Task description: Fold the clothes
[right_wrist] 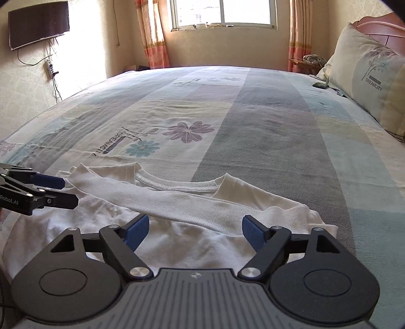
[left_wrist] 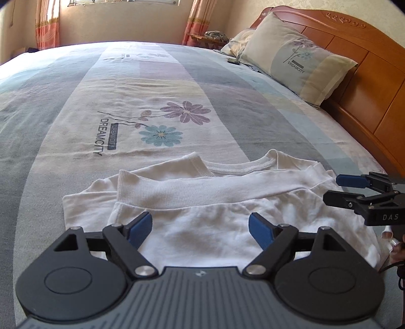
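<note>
We see the white shirt (left_wrist: 202, 202) partly folded on the bed (left_wrist: 76, 114), its near hem cut off behind both tools. The left gripper (left_wrist: 200, 227) is spread wide and holds nothing; the right gripper (right_wrist: 195, 227) is the same. A pillow (left_wrist: 298, 58) sits at 2 o'clock by the headboard (left_wrist: 367, 76). A small dark item near the pillow is too small to ID.

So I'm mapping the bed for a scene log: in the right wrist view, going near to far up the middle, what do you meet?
Right gripper, jaws open → white sweatshirt with sleeve folded across → flower print on the bedspread → curtained window.
</note>
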Demonstrator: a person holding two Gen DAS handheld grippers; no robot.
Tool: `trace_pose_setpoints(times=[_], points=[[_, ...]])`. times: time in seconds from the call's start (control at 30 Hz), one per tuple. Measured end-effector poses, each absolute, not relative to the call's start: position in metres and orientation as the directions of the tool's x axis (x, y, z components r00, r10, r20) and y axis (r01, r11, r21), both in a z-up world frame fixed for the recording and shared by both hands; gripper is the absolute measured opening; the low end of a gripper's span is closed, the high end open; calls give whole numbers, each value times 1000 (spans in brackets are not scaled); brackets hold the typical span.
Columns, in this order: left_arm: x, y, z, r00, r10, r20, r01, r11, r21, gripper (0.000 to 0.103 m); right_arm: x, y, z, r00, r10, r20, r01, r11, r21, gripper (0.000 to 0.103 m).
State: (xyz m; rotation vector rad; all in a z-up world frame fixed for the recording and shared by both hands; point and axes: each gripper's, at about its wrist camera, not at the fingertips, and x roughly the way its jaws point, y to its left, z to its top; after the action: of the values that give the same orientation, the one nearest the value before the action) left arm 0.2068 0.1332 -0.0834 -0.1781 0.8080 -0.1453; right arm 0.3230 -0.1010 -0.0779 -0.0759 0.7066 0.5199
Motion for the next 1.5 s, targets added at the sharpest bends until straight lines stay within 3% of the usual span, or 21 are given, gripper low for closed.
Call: trace_pose_setpoints(times=[0.1, 0.27, 0.43, 0.6, 0.73, 0.9, 1.07, 1.27, 1.5], points=[[209, 144, -102, 640, -133, -757, -36, 979, -202, 83, 312, -119, -80, 643, 416, -643, -443, 887, 130, 90], [197, 139, -75, 667, -119, -735, -51, 977, -205, 84, 308, -152, -100, 613, 314, -725, -283, 944, 170, 91], [187, 115, -71, 672, -183, -717, 21, 973, -228, 87, 279, -162, -86, 633, 400, -662, -342, 912, 224, 93], [186, 114, -84, 645, -159, -747, -33, 971, -236, 87, 272, -168, -105, 597, 400, -695, -306, 915, 264, 93], [186, 114, -88, 640, -151, -753, -57, 969, -242, 87, 269, -181, -96, 613, 424, -667, -292, 906, 307, 93], [196, 117, -83, 673, -159, -722, -58, 962, -265, 87, 282, -175, -71, 663, 471, -582, -348, 882, 318, 96], [199, 137, -103, 674, -129, -727, -133, 947, -291, 87, 297, -163, -89, 633, 461, -623, -330, 888, 321, 96], [199, 145, -85, 717, -151, -681, -86, 949, -302, 88, 296, -165, -112, 610, 432, -664, -303, 902, 308, 97], [214, 162, -98, 688, -140, -712, -146, 934, -325, 87, 295, -160, -113, 604, 425, -674, -317, 904, 287, 100]])
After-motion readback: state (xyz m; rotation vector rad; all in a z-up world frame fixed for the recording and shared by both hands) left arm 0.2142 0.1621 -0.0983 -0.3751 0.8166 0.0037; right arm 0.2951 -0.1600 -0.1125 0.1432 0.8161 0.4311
